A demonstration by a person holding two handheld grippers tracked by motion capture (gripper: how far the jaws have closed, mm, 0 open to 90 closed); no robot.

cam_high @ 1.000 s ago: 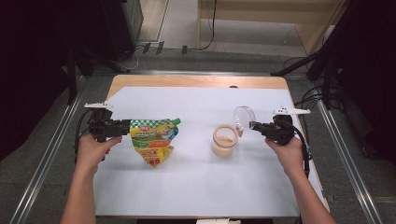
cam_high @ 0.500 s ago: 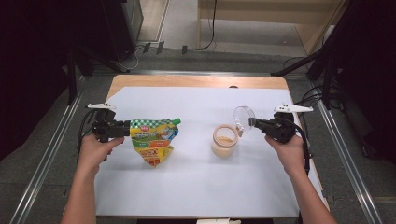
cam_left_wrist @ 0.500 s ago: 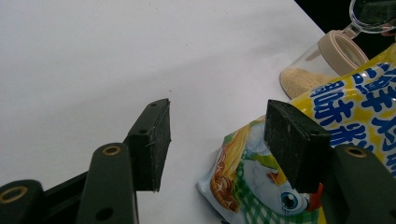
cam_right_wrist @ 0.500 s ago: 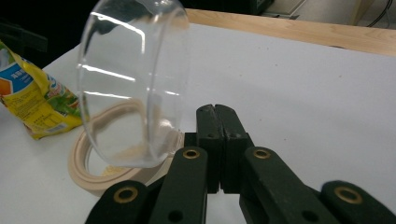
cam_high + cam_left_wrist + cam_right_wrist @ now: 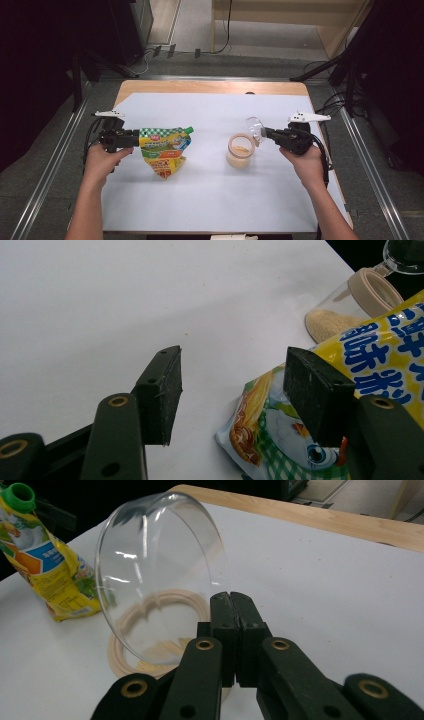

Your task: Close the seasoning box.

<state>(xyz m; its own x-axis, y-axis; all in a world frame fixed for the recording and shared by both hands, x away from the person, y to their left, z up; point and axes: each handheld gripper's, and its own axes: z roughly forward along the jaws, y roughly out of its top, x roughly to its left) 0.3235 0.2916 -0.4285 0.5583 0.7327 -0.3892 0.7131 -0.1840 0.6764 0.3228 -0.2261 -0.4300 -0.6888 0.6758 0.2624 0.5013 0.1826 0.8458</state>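
Pinches the edge of the clear lid (image 5: 160, 570) with the right gripper (image 5: 230, 600), fingers shut flat together on the thin rim. Holds that lid tilted on edge, just above and beside the mouth of the jar (image 5: 240, 150), so the beige ring of the opening lies uncovered, with a low layer of pale granules inside. Keeps the jar itself standing on the table (image 5: 200, 200), right of centre, close in front of the right gripper (image 5: 265, 132).

Rests the left gripper (image 5: 134, 139) at the near end of the yellow pouch (image 5: 162, 147), fingers about half open. In the left gripper view (image 5: 232, 375), shows one finger free over bare table and the other right up against the pouch (image 5: 380, 345), with most of the gap empty: no squeeze on it, as far as can be told.

Turns on this: from the left fingers, the pouch runs away toward the middle of the table, long axis pointing roughly at the jar, green cap (image 5: 189, 130) at the far end and nearest the open mouth. Puts the left hand much closer to the pouch, the right hand closer to the jar and busy with the lid (image 5: 254, 125). Calls, probably, for closing the left fingers across the pouch's width before lifting it toward the jar; cap looks screwed on, so likely needs dealing with first.
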